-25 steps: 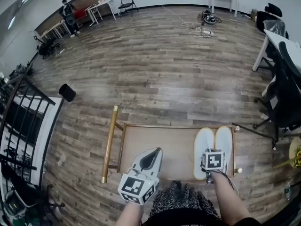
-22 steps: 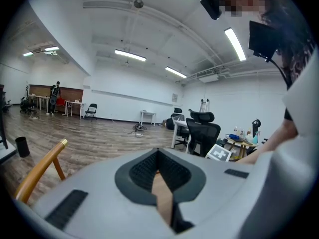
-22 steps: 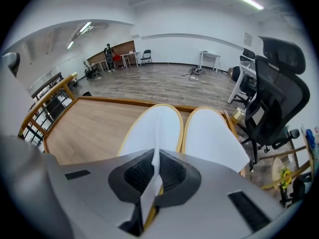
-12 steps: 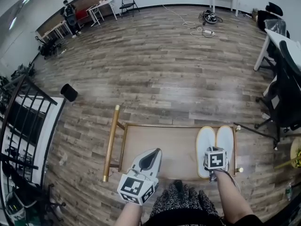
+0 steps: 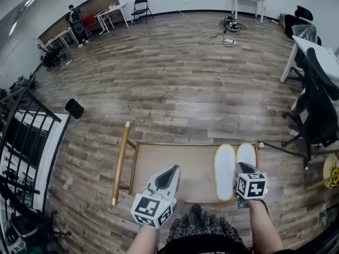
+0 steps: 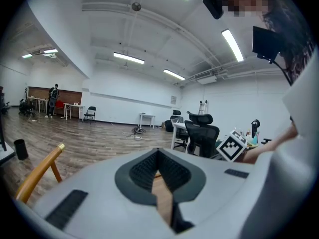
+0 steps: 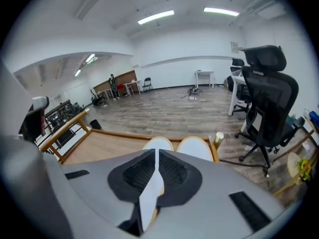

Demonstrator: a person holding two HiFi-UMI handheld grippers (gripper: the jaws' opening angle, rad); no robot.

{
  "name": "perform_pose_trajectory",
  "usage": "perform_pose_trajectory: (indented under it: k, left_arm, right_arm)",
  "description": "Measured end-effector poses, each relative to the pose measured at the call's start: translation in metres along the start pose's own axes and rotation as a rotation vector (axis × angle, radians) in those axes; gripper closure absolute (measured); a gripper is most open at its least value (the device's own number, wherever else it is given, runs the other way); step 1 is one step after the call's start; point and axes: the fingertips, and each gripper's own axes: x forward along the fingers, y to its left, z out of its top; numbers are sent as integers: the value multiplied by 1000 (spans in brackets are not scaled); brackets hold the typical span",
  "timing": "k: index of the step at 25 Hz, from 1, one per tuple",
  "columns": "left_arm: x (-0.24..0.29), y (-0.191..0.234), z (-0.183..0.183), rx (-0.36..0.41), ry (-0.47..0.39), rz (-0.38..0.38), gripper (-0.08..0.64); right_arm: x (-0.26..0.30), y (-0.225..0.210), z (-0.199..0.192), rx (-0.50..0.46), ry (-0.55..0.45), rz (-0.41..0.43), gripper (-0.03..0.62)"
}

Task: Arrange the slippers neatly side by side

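Two white slippers lie side by side, toes pointing away from me, at the right end of a low wooden platform (image 5: pixel 175 165). The left slipper (image 5: pixel 224 165) is in full view. My right gripper (image 5: pixel 244 169) hovers over the heel of the right slipper (image 5: pixel 246 153) and hides that heel. Its jaws are opening to a narrow slit, in which white slipper material shows (image 7: pixel 149 195); the pads do not press on it. In the right gripper view both slipper toes (image 7: pixel 195 147) lie just ahead. My left gripper (image 5: pixel 170 172) is shut and empty above the platform's near left part.
The platform has a brass-coloured handle bar (image 5: pixel 119 163) along its left side and a post (image 7: pixel 219 136) at its far right corner. A black office chair (image 5: pixel 318 105) stands to the right. A black bin (image 5: pixel 74 108) and metal railing (image 5: pixel 26 126) are at the left; cables (image 5: pixel 222 38) lie far off.
My right gripper has shifted right and toward me, from above the seam between the slippers to the right slipper's heel. The left gripper has stayed put.
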Motion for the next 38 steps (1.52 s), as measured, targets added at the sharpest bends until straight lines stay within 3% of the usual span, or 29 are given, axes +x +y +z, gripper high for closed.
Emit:
perform_pose_trajectory:
  k: [6,11,16,28,38]
  left_arm:
    - [3,-14,4,-4,-17,-1,565]
    - [2,-29,10,2,-28,7,565]
    - [-3,-42,20,12,-54,16,565]
    - [-13,-53,43,28,-120,44,565]
    - [-18,-56,44,26,-120,52,565]
  right_arm:
    - [-63,12,50,-32,-233,85,588]
    - [-112,17,74,-140,-399,78,588]
    - [-153,8,90,-123,-520,64,589]
    - [-179,1,104,-51,-593,102,589]
    - [-188,3,107,-118,-602,94,589]
